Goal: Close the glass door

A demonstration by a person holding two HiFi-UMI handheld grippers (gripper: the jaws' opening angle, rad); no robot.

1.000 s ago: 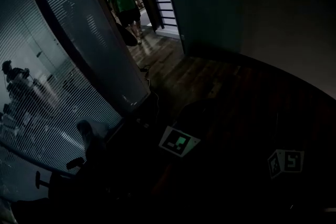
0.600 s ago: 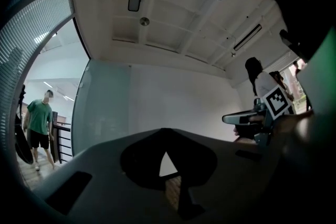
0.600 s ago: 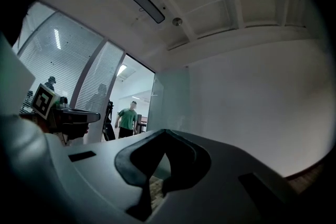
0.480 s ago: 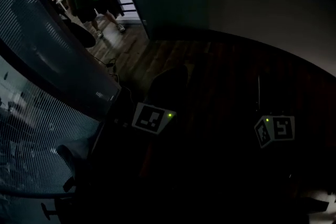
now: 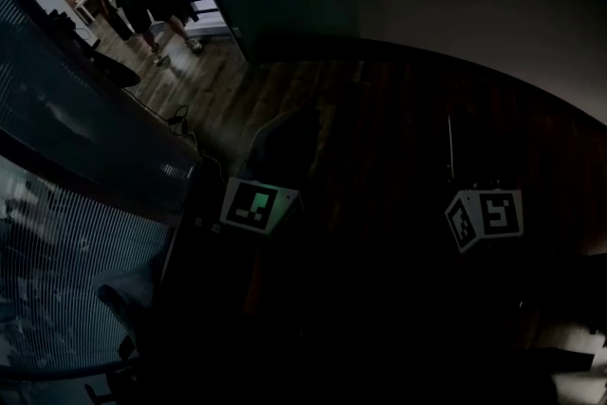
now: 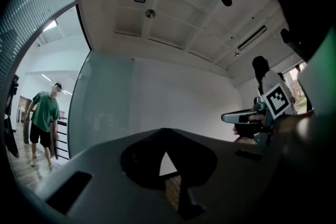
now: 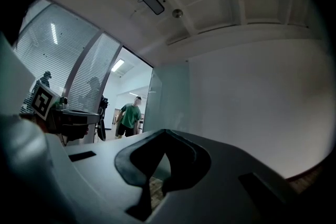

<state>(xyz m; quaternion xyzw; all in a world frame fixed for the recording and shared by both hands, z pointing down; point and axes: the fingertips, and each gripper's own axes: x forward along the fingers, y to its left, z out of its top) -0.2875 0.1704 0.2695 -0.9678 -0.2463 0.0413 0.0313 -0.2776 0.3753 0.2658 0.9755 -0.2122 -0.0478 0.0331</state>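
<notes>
Ahead of both tongs, the glass door stands open, its pale panel just right of a person in green in the left gripper view, and neither tongs touch it. The left tongs and right tongs sit side by side over the dark wood floor, each with jaws together and nothing between them. A striped glass wall runs along the left of the head view, well apart from the right tongs

Glass door: a tall, frosted, teal-tinted panel standing upright. One vertical edge borders an open doorway; the other side meets a plain pale wall.
</notes>
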